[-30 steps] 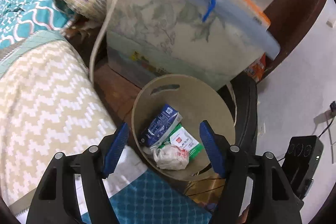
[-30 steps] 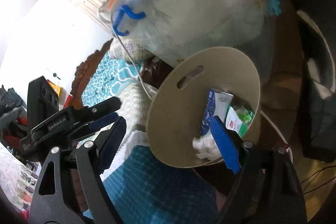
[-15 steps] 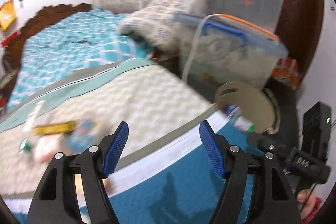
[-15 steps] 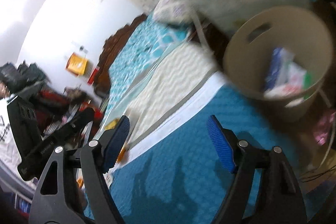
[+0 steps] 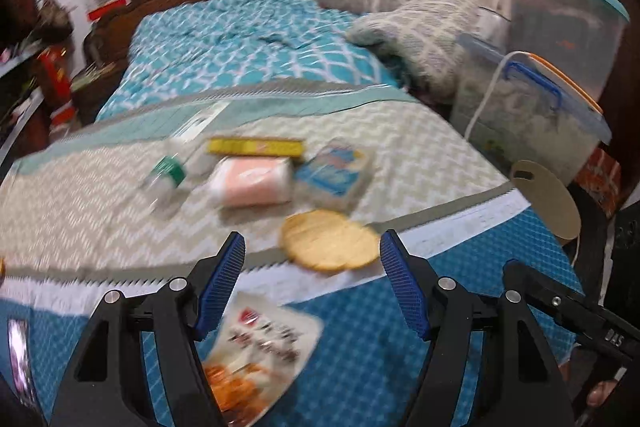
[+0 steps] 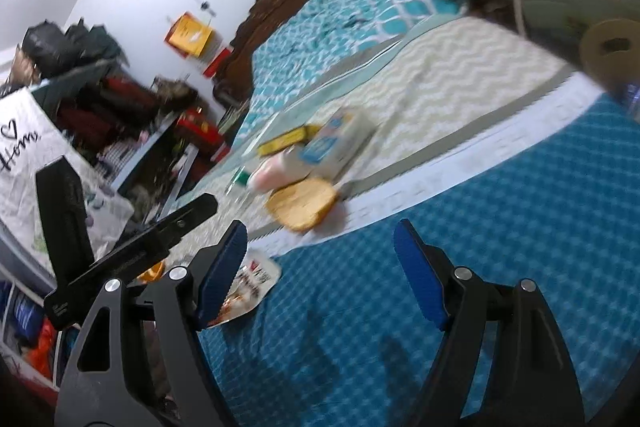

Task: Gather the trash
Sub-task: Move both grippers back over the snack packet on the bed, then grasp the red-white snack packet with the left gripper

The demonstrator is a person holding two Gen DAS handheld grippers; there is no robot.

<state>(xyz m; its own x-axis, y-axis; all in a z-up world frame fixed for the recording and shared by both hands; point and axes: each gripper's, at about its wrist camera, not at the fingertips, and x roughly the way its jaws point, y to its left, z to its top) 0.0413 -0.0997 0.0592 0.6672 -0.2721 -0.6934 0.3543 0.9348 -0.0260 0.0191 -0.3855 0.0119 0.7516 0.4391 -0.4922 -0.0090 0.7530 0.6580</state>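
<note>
With the left gripper [image 5: 310,259] and right gripper [image 6: 320,251] both wide apart and empty above the bed, the round yellow foam plate [image 5: 330,246] might slide off the blanket if nudged rather than gripped.

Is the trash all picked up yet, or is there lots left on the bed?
Lots left. The tan bin stands beside the bed; what's inside can't be seen now. Nothing is in hand: the left gripper and right gripper both have open, empty jaws. Still on the bed: a round yellow piece, pink packet, blue box, yellow box, small bottle and snack wrapper.
</note>
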